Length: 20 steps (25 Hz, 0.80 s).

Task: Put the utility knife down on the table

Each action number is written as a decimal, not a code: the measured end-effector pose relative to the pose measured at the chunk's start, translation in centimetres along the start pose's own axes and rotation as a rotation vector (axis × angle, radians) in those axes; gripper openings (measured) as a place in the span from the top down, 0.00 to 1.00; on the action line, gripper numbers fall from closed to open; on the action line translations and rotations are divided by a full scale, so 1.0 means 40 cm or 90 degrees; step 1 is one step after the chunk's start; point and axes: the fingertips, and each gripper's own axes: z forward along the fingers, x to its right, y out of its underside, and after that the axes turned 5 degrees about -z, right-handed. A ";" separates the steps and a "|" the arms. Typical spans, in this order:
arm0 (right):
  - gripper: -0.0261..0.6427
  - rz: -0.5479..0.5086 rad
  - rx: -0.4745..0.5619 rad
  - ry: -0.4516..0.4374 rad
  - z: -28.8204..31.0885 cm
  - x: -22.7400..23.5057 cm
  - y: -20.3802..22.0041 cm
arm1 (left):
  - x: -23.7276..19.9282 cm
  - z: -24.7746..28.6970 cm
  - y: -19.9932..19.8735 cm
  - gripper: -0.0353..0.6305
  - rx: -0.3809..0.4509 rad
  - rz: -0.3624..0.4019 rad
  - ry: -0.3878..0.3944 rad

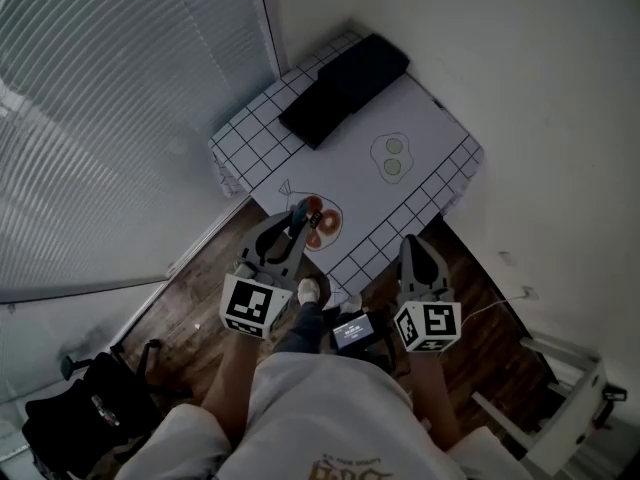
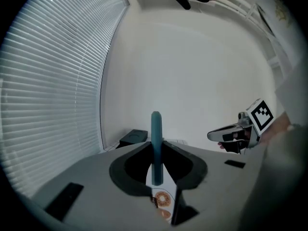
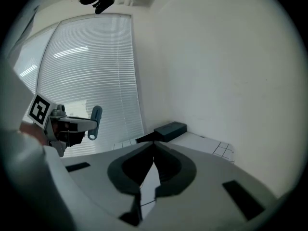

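A teal utility knife [image 2: 156, 143] stands upright between the jaws of my left gripper [image 2: 156, 150], which is shut on it. In the head view the left gripper [image 1: 298, 216] hovers over the near edge of the white grid-patterned table [image 1: 440, 133], above a printed donut picture [image 1: 327, 225]. The knife [image 1: 299, 223] shows only as a dark sliver there. My right gripper [image 1: 410, 245] hangs just off the table's near right edge, shut with nothing in it. In the right gripper view, its jaws [image 3: 153, 147] meet, and the left gripper with the knife [image 3: 95, 121] is at the left.
A black box [image 1: 345, 86] lies at the table's far end, with a green-circles print [image 1: 392, 155] in the middle. Window blinds [image 1: 110, 108] fill the left and a white wall the right. A black bag [image 1: 85, 413] and a white rack [image 1: 570, 408] stand on the wooden floor.
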 end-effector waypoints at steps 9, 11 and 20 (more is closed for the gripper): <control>0.95 0.016 -0.052 0.004 0.016 -0.001 0.102 | 0.012 0.064 0.102 0.83 -0.068 0.008 0.037; 0.95 0.016 -0.058 0.006 0.020 0.008 0.118 | 0.016 0.080 0.120 0.83 -0.078 0.010 0.042; 0.95 0.007 -0.079 0.002 0.043 0.014 0.172 | 0.039 0.124 0.219 0.83 -0.137 -0.010 0.068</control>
